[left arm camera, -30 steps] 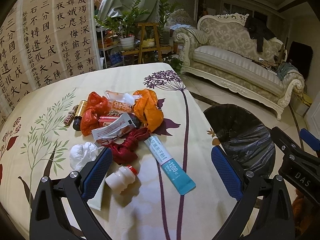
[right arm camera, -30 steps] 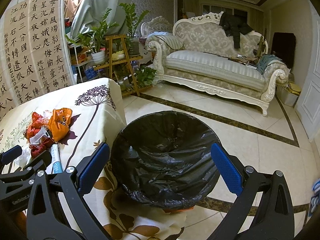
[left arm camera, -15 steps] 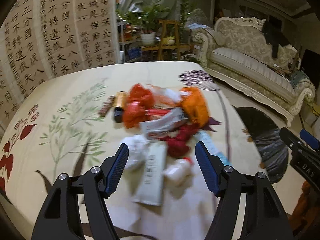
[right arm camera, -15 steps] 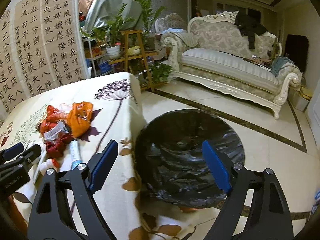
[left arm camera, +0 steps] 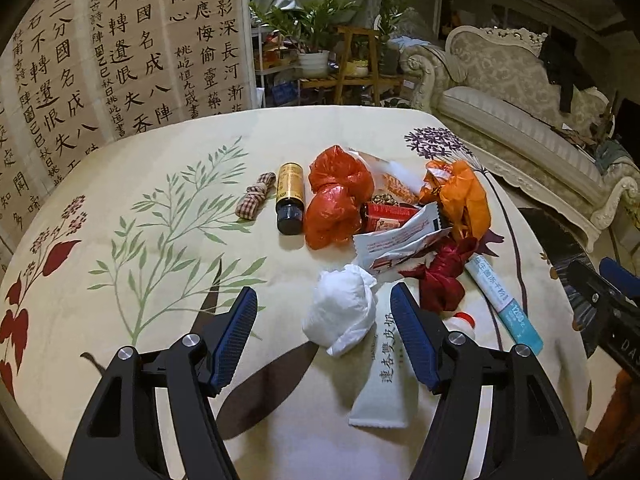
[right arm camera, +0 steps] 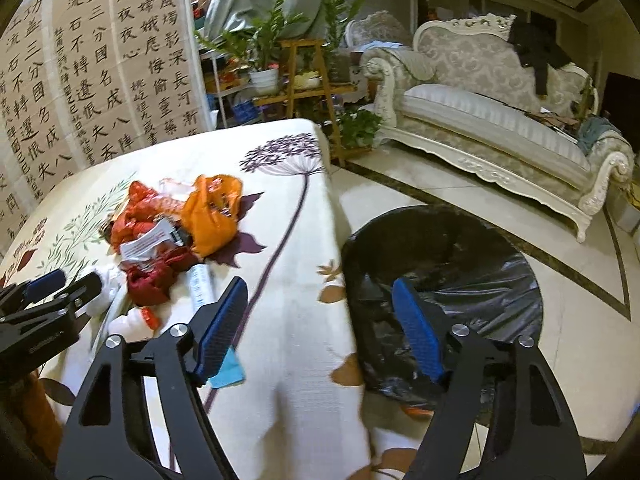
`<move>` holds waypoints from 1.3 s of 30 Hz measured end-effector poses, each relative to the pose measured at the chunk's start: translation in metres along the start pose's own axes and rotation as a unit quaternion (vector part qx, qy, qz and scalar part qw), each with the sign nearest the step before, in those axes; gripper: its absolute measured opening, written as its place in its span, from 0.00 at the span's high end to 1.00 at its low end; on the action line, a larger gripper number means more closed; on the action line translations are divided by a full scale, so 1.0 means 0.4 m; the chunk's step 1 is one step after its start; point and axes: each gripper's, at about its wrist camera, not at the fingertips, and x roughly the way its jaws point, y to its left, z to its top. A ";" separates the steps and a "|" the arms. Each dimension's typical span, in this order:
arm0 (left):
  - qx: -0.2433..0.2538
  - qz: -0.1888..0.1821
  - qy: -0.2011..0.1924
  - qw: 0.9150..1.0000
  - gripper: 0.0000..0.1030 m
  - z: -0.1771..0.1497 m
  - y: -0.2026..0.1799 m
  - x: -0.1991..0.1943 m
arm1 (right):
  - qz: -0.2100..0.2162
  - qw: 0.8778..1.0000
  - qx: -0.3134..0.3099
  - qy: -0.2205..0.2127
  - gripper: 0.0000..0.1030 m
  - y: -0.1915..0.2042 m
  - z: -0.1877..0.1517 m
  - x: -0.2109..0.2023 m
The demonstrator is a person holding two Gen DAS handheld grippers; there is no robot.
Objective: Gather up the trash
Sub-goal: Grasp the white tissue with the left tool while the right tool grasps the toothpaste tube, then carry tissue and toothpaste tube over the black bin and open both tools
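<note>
A heap of trash lies on the flowered tablecloth (left arm camera: 168, 152): red plastic bags (left arm camera: 336, 204), an orange bag (left arm camera: 460, 196), a brown bottle (left arm camera: 289, 196), a white wrapper (left arm camera: 396, 240), a teal sachet (left arm camera: 504, 304) and a white tube (left arm camera: 386, 380). My left gripper (left arm camera: 324, 320) is open around a crumpled white tissue (left arm camera: 340, 312); its pads do not press it. My right gripper (right arm camera: 320, 300) hangs over the table's edge beside the black-lined bin (right arm camera: 460, 264), its jaws closing with nothing between them.
A checked cloth roll (left arm camera: 256, 194) lies left of the bottle. A small white bottle with a red cap (right arm camera: 132, 322) lies near the left gripper (right arm camera: 48, 292). A cream sofa (right arm camera: 500, 120), potted plants (right arm camera: 264, 52) and a calligraphy screen (left arm camera: 100, 52) stand behind.
Both grippers' jaws have narrowed. The left gripper moved left across the heap, so the tissue now sits between its fingers. The right gripper swung left from over the bin toward the table edge.
</note>
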 end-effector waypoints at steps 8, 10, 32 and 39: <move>-0.007 -0.055 0.020 0.998 0.62 -0.003 0.026 0.029 | 0.009 1.000 -0.012 0.012 0.30 0.034 -0.005 0.022; -0.004 -0.066 0.021 0.998 0.68 -0.003 0.025 0.029 | 0.011 1.000 -0.014 0.015 0.31 0.042 -0.006 0.027; -0.019 -0.026 -0.004 0.999 0.72 -0.024 0.076 -0.026 | 0.070 0.993 -0.060 0.070 0.77 0.147 -0.036 0.069; -0.021 -0.028 -0.009 0.999 0.72 -0.026 0.062 -0.033 | 0.066 0.993 -0.073 0.070 0.81 0.152 -0.047 0.067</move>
